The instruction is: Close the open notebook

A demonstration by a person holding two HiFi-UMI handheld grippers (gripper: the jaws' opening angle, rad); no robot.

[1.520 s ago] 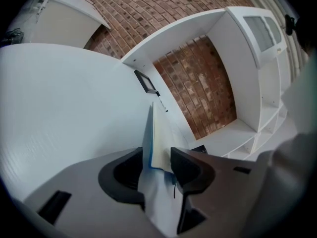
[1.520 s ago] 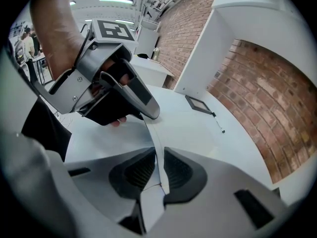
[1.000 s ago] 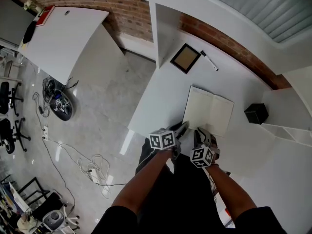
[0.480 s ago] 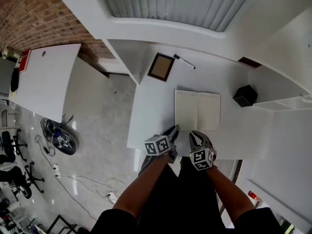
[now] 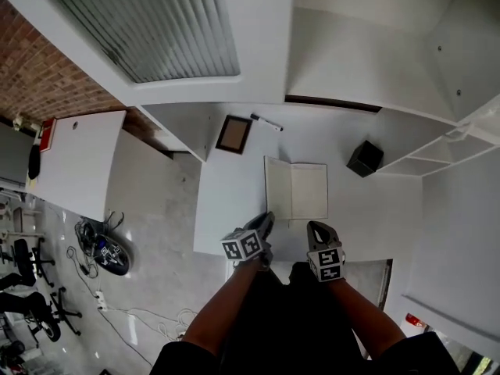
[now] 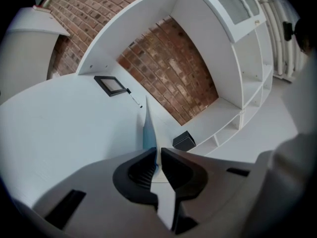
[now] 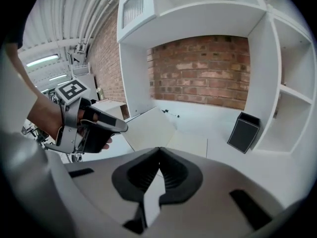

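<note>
1. The notebook (image 5: 308,191) lies open near the middle of the white worktop (image 5: 226,209), closer to its near edge. The spine runs from the near edge toward the far edge.
2. The left claw (image 5: 264,223) is at the notebook's near left corner. Its jaws have just been closing and now pinch the left leaf, which shows edge-on between them in the left gripper view. In the right gripper view that leaf stands tilted up off the worktop.
3. The spine lies to the right of this claw. The leaf should therefore swing rightward over the spine and down onto the flat right page, and the left hand is the one placed to do it.
4. The right claw (image 5: 319,231) is closed on nothing and sits by the notebook's near right corner. It probably needs to stay clear of the page as the leaf lands.
5. The worktop looks smooth, so the book may slide if pushed sideways.
6. A frame (image 5: 233,133) and a marker (image 5: 266,122) lie toward the far left corner, and a black box (image 5: 364,158) sits toward the right. All are well apart from the leaf's swing.
7. The room has a brick wall behind, white shelves to the right, and grey floor with cables to the left.
</note>
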